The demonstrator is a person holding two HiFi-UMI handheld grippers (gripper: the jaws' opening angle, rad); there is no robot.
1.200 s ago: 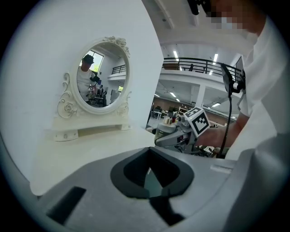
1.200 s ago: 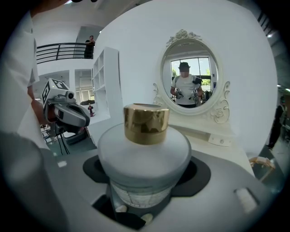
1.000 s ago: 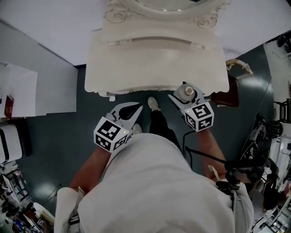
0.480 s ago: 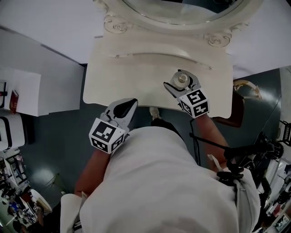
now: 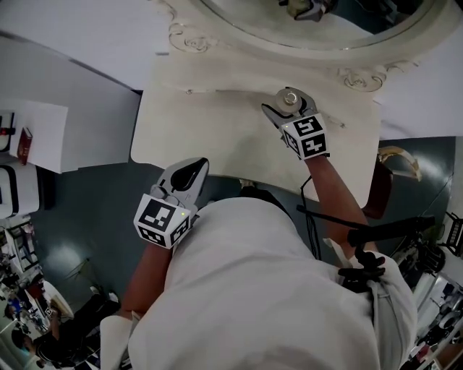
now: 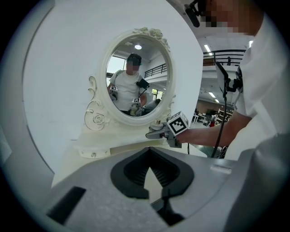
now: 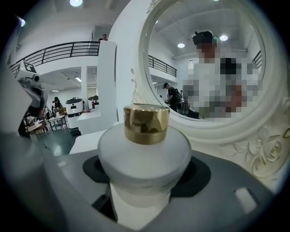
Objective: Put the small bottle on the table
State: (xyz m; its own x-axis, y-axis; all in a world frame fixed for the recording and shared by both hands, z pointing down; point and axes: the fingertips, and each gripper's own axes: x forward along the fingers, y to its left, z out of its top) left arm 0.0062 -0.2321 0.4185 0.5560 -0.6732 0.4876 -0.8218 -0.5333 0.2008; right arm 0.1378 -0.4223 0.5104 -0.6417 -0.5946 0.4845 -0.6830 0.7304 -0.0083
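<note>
The small bottle (image 7: pixel 145 154) is frosted white with a gold cap (image 7: pixel 146 123). My right gripper (image 7: pixel 145 176) is shut on its body. In the head view the right gripper (image 5: pixel 288 110) holds the bottle (image 5: pixel 291 99) over the back right of the cream dressing table (image 5: pixel 217 123), close to the mirror's carved base. Whether the bottle touches the tabletop is hidden. The left gripper (image 5: pixel 189 172) hangs at the table's front edge, shut and holding nothing. In the left gripper view its jaws (image 6: pixel 152 170) meet at the tips, and the right gripper (image 6: pixel 159 132) shows beyond them.
An oval mirror (image 5: pixel 325 22) in an ornate white frame stands along the table's back edge. A brown chair (image 5: pixel 381 189) is at the table's right end. A white cabinet (image 5: pixel 43 137) stands to the left. A black stand with cables (image 5: pixel 391 235) is at the lower right.
My right gripper has carried the bottle from the table's front edge across to the back, near the mirror base. The left gripper has stayed by the front edge.
</note>
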